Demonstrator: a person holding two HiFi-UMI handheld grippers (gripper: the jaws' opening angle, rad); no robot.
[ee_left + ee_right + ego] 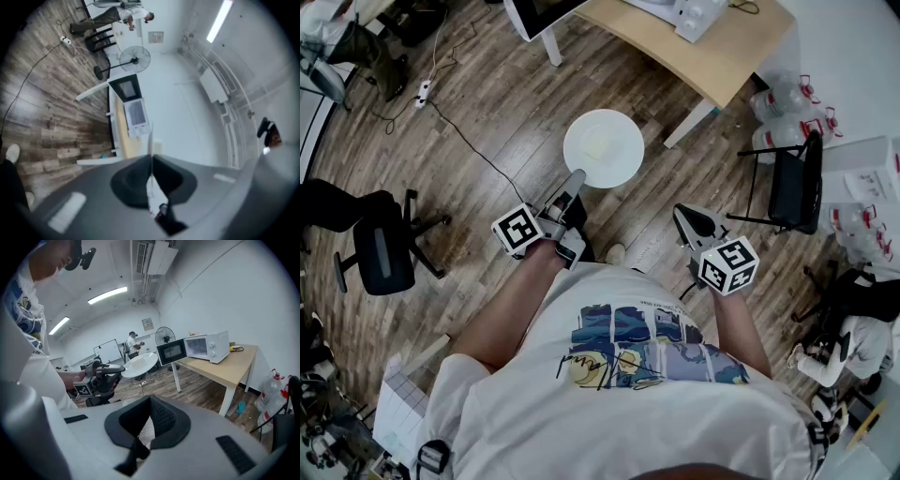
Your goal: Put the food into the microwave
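Observation:
A white plate with a pale piece of food on it is held out level over the wood floor. My left gripper is shut on the plate's near rim; in the left gripper view that rim shows edge-on between the closed jaws of the left gripper. The white microwave stands on the wooden table with its dark door swung open. My right gripper is shut and holds nothing. In the right gripper view the right gripper points toward the plate and microwave.
The table lies ahead to the right, with the microwave on it. A black chair and water bottles stand on the right. An office chair is on the left, and a cable crosses the floor. A fan stands behind.

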